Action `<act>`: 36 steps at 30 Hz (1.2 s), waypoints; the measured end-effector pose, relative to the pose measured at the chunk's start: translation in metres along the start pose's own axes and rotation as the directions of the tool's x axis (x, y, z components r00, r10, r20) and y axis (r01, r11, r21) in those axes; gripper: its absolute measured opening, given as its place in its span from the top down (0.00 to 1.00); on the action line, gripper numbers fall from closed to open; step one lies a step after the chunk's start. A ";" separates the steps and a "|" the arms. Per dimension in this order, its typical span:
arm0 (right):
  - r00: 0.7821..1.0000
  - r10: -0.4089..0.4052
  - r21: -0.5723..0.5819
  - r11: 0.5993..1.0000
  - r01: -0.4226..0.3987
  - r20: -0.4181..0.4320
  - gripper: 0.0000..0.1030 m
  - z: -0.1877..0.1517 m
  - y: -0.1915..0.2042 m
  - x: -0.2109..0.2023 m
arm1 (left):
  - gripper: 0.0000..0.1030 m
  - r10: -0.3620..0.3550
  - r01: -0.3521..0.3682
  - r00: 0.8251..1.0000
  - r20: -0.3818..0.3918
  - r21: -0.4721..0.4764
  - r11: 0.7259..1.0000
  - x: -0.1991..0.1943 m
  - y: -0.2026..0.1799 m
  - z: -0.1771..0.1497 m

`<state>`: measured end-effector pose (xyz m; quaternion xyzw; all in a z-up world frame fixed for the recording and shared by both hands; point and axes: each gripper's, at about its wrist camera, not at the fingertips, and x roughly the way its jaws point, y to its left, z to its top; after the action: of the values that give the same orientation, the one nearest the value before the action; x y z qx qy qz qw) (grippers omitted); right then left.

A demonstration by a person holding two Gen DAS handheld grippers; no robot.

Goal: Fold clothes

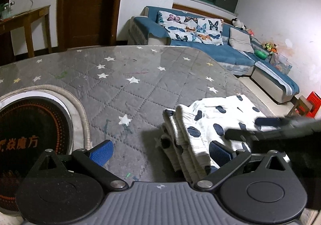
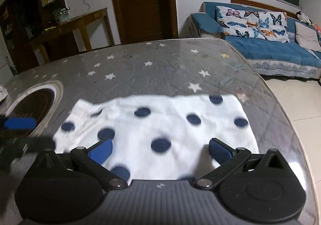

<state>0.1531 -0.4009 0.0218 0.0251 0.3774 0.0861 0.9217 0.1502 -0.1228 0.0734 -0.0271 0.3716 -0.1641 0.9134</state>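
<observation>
both hand-held grippers (image 1: 160, 149) (image 2: 160, 148) released; white navy-spotted garment (image 2: 152, 126) folded flat, layered edge at left, on grey star-print table (image 1: 124, 86).

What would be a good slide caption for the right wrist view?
Right tongs, open, hover over the folded white garment with navy dots on the star-patterned table.

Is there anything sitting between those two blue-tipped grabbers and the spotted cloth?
Nothing visible. The left gripper is open right at the folded edge of the spotted cloth, and the right gripper hangs open directly over it. The round burner sits off to the side.
</observation>
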 end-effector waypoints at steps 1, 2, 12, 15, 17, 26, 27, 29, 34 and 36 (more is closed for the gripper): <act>1.000 -0.004 -0.001 1.000 0.004 -0.002 0.00 -0.005 0.000 -0.003 | 0.00 0.005 -0.005 1.000 -0.003 -0.002 1.000 0.002 0.000 0.000; 1.000 -0.010 -0.006 1.000 0.010 -0.003 0.00 -0.009 0.000 -0.006 | 0.00 0.010 -0.010 1.000 -0.007 -0.004 1.000 0.005 0.000 0.000; 0.999 -0.040 -0.051 0.998 0.040 0.016 0.00 -0.047 0.003 -0.032 | 0.00 0.026 -0.026 0.999 -0.027 0.002 1.000 0.014 0.002 -0.004; 0.999 -0.039 -0.066 0.997 0.041 0.027 0.00 -0.044 0.005 -0.038 | 0.00 0.020 -0.020 1.000 -0.018 0.000 1.000 0.012 0.002 -0.002; 0.999 -0.031 -0.059 0.998 0.033 0.045 0.00 -0.037 0.005 -0.038 | 0.00 0.021 -0.021 1.000 -0.014 0.001 1.000 0.011 0.002 -0.001; 0.998 -0.014 0.007 1.000 0.014 0.067 0.00 0.012 0.000 -0.005 | 0.00 0.023 -0.023 0.999 -0.022 0.005 1.000 0.015 0.004 -0.003; 0.998 -0.015 0.017 1.000 0.013 0.063 0.00 0.017 -0.002 0.002 | 0.00 0.022 -0.022 0.999 -0.023 0.006 1.000 0.016 0.004 -0.003; 0.999 -0.024 0.022 0.999 0.023 0.047 0.00 0.023 -0.004 0.016 | 0.00 0.020 -0.020 0.999 -0.026 0.008 1.000 0.017 0.004 -0.003; 0.999 -0.042 0.016 0.999 0.042 -0.005 0.00 0.025 -0.006 0.045 | 0.00 0.015 -0.015 0.999 -0.037 0.002 1.000 0.021 0.007 -0.004; 0.999 -0.044 0.004 0.999 0.044 -0.002 0.00 0.026 -0.004 0.045 | 0.00 0.014 -0.014 0.999 -0.040 0.001 1.000 0.022 0.007 -0.004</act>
<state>0.2029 -0.3961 0.0086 0.0186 0.3791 0.0651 0.9229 0.1637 -0.1228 0.0547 -0.0208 0.3899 -0.1583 0.9069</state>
